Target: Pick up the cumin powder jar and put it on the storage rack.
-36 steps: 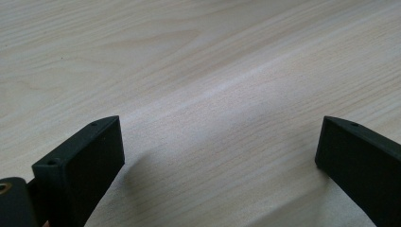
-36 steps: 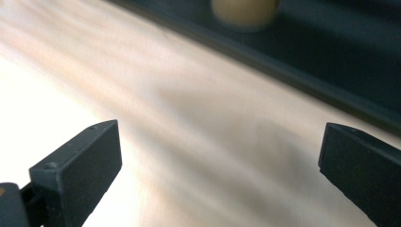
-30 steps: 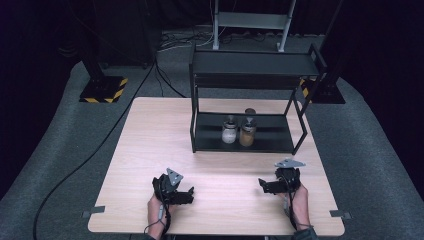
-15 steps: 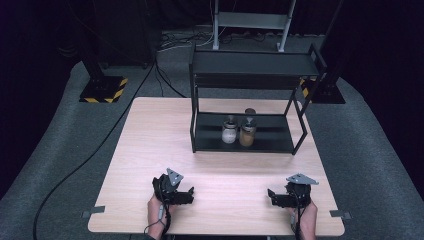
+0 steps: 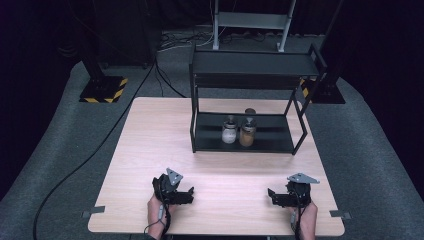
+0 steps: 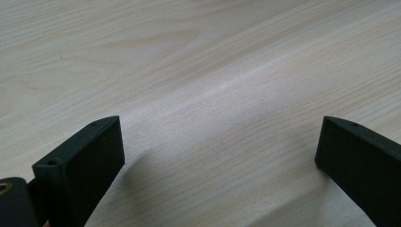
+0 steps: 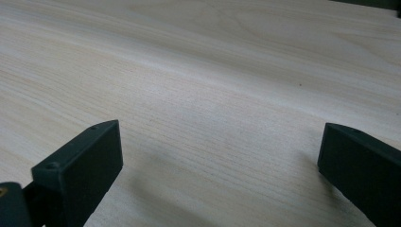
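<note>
Near the front edge of the pale wooden table [image 5: 150, 150], well short of the black two-tier metal shelf rack [image 5: 252, 65], both grippers rest low with nothing between their jaws; the left gripper [image 5: 186, 196] stands wide open in its own view, its two black jaws far apart over bare wood grain, and the right gripper [image 5: 274, 196] is spread just as wide, likewise over bare wood; each is held in a hand at the table's near edge.

The things nearest them are on the rack's lower shelf: a clear glass jar with pale contents [image 5: 229, 131], upright, touching or almost touching a clear glass jar with brown contents [image 5: 247, 132] on its right, and a third darker-lidded jar [image 5: 250, 112] behind that one, towards the back of the shelf; what is in the third I cannot tell; the rack's top shelf looks bare.

From either gripper the jars lie forward, beyond a stretch of open table, and inward; they stand near the rack's middle, so neither hand is plainly nearer; the pale jar falls slightly to the left gripper's side, the brown one to the right's. Their long axes are vertical, so I judge a level reach under the top shelf would be needed.
</note>
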